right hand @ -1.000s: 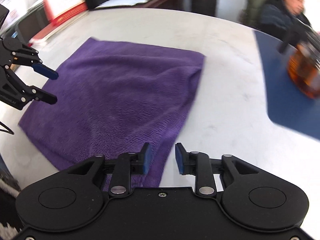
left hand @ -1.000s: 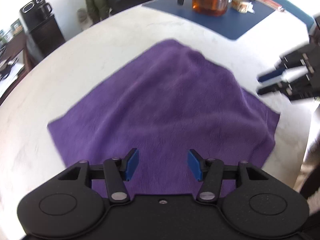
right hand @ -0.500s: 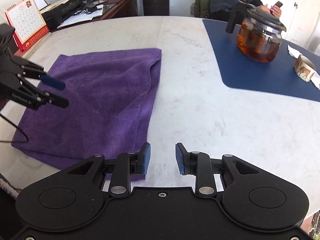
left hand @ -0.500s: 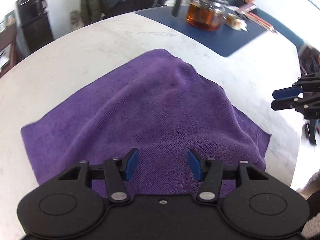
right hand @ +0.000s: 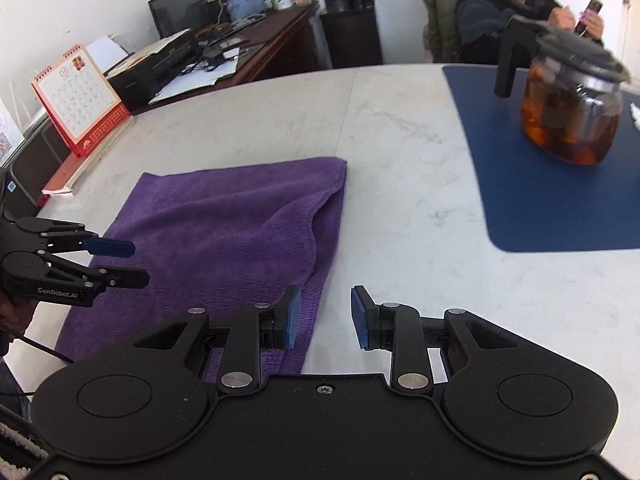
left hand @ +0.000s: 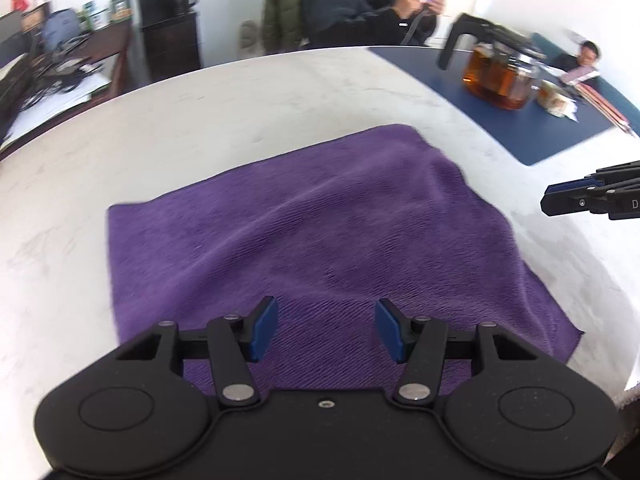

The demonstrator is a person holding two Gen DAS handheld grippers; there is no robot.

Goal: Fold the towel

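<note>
**Two open grippers over a folded towel**

Purple terry towel (left hand: 320, 240) lies folded on the white marble table (right hand: 400, 220), left of a blue mat (right hand: 540, 200) bearing a glass teapot (right hand: 568, 116). Left gripper (left hand: 326, 330) hovers above it, jaws half apart, empty. Right gripper (right hand: 325, 316), narrower gap, empty, straddles the towel's right edge.

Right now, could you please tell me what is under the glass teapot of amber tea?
The glass teapot of amber tea stands on a dark blue table mat, which lies on the pale marble tabletop. The patch of mat directly beneath the pot is covered.
</note>
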